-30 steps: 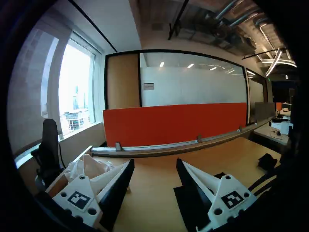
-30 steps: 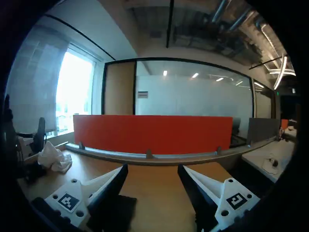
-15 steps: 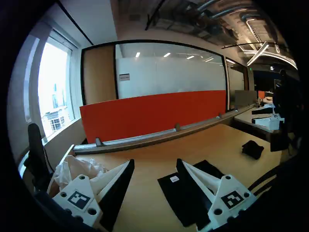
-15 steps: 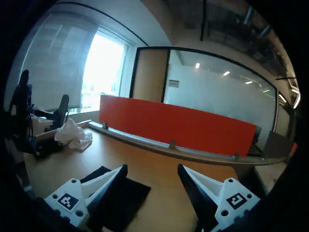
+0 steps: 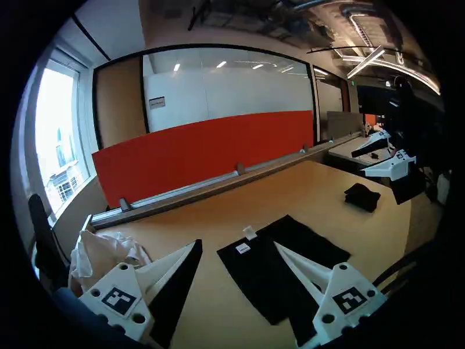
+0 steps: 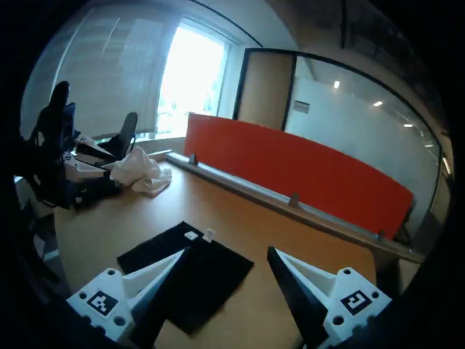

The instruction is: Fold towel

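Two grippers are in play, both spread wide with nothing between the fingers. Left gripper: fully apart, empty, raised above the table, with no contact with cloth evident. Right gripper: same condition, wide apart, empty, clear of the surface.

Position of the work: the black towel lies flat and unfolded on the table, just ahead of and below both grippers. In the left gripper view it sits forward and to the right, passing beneath the right-hand finger. In the right gripper view the towel sits forward and to the left, passing beneath the left-hand finger. Judgement: the towel lies between the two grippers, about equally near to each, so neither hand has a clear advantage.

Orientation: its edges run diagonally to the line of the fingers, one corner pointing toward each camera. The white tags mark the far side. The long axis cannot be fixed reliably through the lens distortion.

Surroundings: a crumpled white cloth rests well apart, near the end of the orange partition. A small dark bundle lies well apart toward the other end of the table.
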A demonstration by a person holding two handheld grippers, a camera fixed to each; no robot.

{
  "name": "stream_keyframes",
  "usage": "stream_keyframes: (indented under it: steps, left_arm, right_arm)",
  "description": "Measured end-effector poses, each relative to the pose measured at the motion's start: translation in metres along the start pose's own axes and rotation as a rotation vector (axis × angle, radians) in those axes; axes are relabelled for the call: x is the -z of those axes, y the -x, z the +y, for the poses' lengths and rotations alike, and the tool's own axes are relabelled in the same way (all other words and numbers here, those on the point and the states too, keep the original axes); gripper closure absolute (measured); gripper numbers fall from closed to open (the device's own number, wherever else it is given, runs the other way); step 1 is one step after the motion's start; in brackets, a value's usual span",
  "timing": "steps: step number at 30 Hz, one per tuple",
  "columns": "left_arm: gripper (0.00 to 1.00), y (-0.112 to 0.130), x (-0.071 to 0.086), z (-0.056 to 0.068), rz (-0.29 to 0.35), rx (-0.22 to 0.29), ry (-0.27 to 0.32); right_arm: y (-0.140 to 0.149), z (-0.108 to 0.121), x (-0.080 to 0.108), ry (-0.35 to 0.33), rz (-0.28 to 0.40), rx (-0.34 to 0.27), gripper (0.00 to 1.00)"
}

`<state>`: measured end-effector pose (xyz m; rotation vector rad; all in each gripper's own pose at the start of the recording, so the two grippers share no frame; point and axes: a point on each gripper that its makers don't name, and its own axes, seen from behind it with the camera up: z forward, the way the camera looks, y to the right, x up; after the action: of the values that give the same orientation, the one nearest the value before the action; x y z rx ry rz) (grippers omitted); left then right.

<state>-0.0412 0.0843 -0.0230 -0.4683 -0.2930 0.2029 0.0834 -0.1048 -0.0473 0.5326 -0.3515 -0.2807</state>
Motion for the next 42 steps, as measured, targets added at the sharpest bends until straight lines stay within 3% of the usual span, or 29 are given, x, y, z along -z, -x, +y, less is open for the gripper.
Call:
stream_keyframes:
  steps: [20, 42]
  left_arm:
    - [0.2, 0.076, -0.02, 0.037, -0.128, -0.022, 0.069]
    - [0.2, 0.158, -0.038, 0.063, -0.278, -0.025, 0.13]
  right_arm:
    - [0.074, -0.031, -0.025, -0.07, -0.124, -0.007, 0.0]
    - [0.154, -0.056, -0.05, -0.128, -0.248, -0.001, 0.0]
